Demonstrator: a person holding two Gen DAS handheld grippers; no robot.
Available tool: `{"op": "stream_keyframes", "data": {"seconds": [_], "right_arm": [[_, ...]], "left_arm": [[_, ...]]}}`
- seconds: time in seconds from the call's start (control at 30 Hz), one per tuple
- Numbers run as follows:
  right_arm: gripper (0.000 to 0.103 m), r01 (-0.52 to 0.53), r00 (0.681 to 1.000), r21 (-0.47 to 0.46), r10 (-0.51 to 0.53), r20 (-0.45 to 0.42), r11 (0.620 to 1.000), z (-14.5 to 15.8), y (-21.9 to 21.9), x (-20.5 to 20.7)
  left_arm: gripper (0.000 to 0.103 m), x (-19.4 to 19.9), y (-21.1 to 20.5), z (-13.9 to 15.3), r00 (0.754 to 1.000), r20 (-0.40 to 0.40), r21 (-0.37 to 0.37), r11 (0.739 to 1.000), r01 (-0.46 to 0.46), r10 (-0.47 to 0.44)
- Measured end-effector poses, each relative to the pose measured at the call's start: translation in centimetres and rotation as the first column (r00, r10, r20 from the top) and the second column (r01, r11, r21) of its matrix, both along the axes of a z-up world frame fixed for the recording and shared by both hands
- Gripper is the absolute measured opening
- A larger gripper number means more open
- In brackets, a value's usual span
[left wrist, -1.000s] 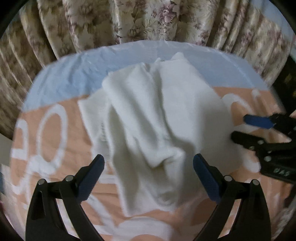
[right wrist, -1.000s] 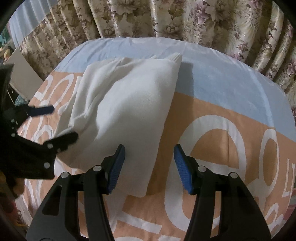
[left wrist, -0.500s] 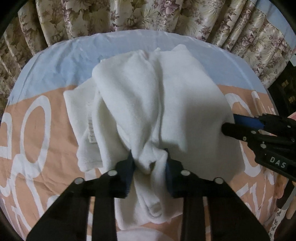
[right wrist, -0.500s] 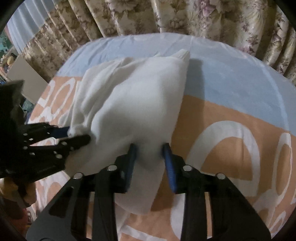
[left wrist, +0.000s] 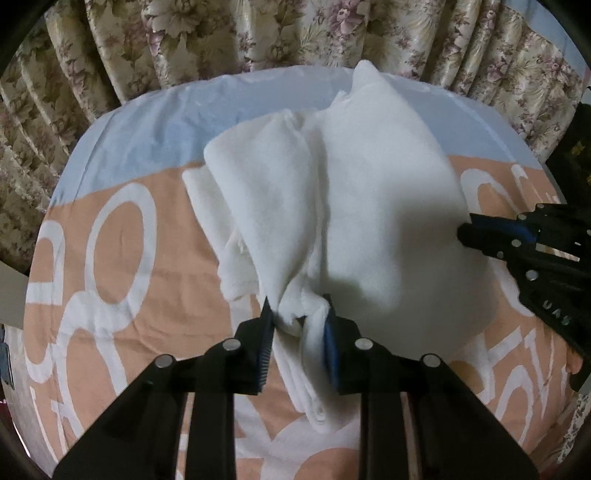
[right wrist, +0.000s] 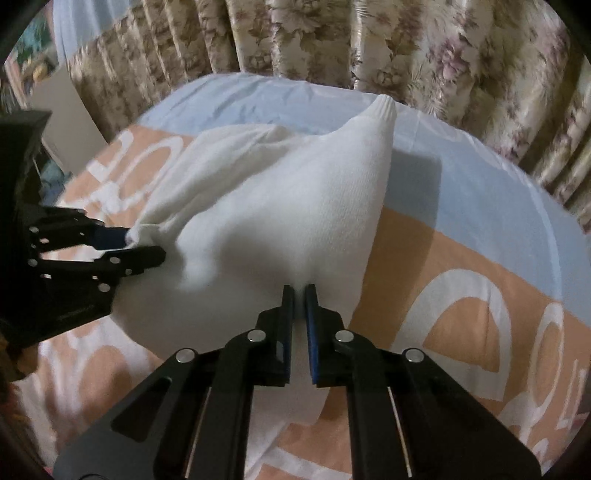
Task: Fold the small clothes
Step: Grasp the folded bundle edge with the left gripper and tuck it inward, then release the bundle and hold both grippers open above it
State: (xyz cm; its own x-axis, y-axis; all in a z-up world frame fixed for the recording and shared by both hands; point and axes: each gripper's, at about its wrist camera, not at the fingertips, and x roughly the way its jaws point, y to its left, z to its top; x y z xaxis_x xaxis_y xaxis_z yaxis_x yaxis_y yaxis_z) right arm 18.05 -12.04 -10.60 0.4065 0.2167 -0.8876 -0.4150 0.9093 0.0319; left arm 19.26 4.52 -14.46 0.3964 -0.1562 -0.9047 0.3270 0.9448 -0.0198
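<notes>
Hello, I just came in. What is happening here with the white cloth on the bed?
A person is folding a small white garment with a handheld gripper in each hand. It lies bunched on an orange and blue bedsheet, in front of a floral curtain. The left gripper is closing on a gathered bundle at the near edge. The right gripper is shut on the fabric at the garment's other side. The cloth is pinched up, not yet folded flat.
</notes>
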Motion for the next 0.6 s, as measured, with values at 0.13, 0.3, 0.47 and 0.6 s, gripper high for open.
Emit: {"op": "stream_keyframes", "data": {"seconds": [0.13,0.3,0.47,0.6], "right_arm": [[0.007,0.005,1.000,-0.049,-0.004,0.029,0.999,-1.2,0.5,-0.4],[0.015,0.009,0.998,0.014,-0.010,0.063,1.000,-0.3,-0.7,-1.0],[0.044,0.035,0.997,0.086,-0.041,0.065,0.996,1.7,-2.1,-2.1],[0.044,0.065,0.997,0.089,-0.069,0.039,0.994,1.3,-2.4,-2.8]], "left_arm": [[0.034,-0.3,-0.8,-0.6,0.999,0.031,0.047,0.999,0.009,-0.011],[0.063,-0.5,-0.9,0.2,0.997,0.077,0.076,0.997,0.009,-0.015],[0.078,-1.4,-0.5,2.1,0.992,0.123,0.095,0.995,0.000,-0.012],[0.082,-2.5,-0.6,1.8,0.987,0.163,0.198,0.980,-0.021,-0.012]]}}
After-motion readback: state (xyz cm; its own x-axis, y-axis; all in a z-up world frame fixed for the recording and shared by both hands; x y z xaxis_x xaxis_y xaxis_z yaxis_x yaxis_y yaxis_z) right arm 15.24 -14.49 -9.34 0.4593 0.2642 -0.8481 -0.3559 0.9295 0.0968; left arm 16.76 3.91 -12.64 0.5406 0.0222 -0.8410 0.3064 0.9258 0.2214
